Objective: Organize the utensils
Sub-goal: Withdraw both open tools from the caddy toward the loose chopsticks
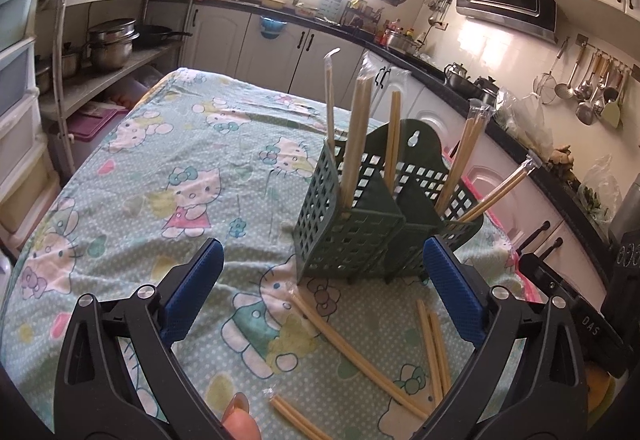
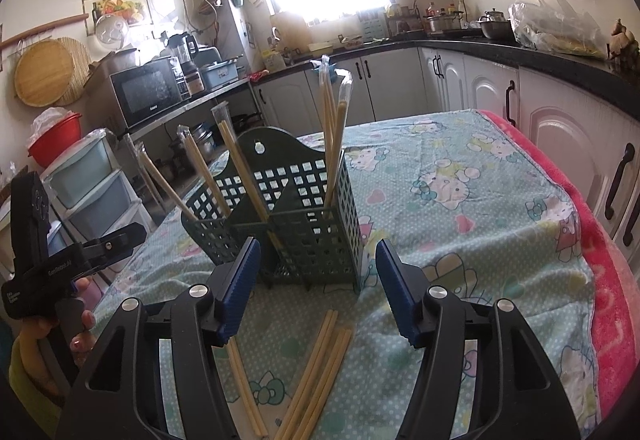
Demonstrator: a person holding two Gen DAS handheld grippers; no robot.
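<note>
Both grippers are held wide open and empty above a cloth-covered table. Between the spread blue pads of the left gripper, loose chopsticks are seen lying flat on the cloth near the table's front edge. Just beyond them, a dark green lattice holder stands upright toward the table's right side, with wrapped chopstick pairs leaning in its compartments. The right gripper is pointed at the same holder, more chopsticks lying between its fingers. Kitchen cabinets are seen behind.
</note>
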